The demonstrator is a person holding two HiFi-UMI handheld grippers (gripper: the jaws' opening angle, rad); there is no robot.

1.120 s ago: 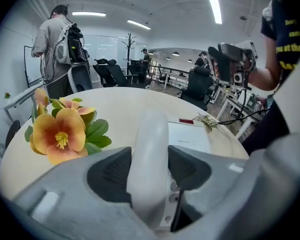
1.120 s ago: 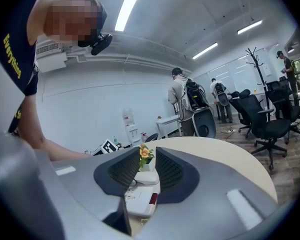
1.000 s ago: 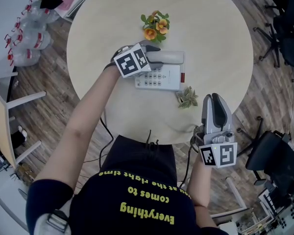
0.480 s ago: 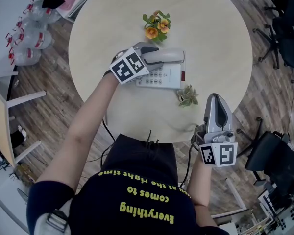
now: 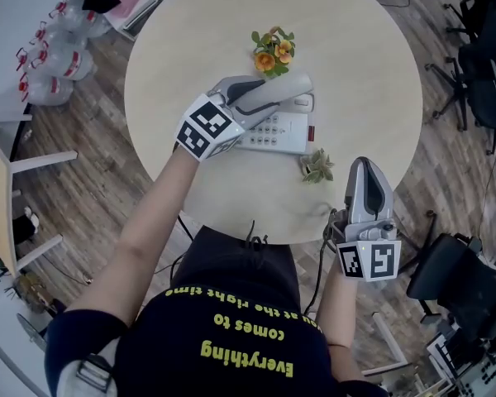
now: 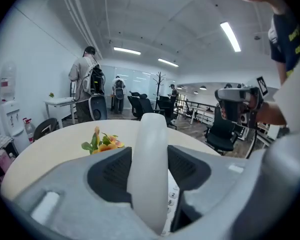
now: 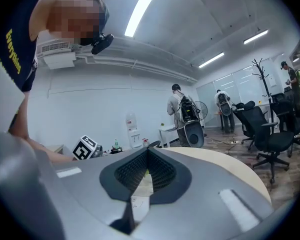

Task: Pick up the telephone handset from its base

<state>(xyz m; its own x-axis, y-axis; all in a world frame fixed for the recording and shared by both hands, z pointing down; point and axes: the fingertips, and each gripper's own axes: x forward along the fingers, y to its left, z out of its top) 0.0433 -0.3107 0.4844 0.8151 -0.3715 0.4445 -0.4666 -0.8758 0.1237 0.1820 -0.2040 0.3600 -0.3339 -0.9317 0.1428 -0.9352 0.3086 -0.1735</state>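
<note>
The white handset (image 5: 273, 93) is lifted at an angle above the white telephone base (image 5: 281, 132) in the middle of the round table. My left gripper (image 5: 252, 98) is shut on the handset; in the left gripper view the handset (image 6: 149, 169) stands between both dark pads, with the keypad (image 6: 171, 199) showing below. My right gripper (image 5: 365, 170) hovers at the table's near right edge, shut with nothing in it. In the right gripper view its pads (image 7: 160, 171) meet.
An orange flower sprig (image 5: 274, 48) lies just behind the phone and a small green plant (image 5: 317, 166) in front of it on the round table (image 5: 355, 64). Office chairs (image 5: 489, 73) stand on the right. Water bottles (image 5: 54, 64) lie on the floor at the left.
My left gripper has risen and tilted, lifting the handset off the base. My right gripper's jaws have shut; that hand has stayed in place.
</note>
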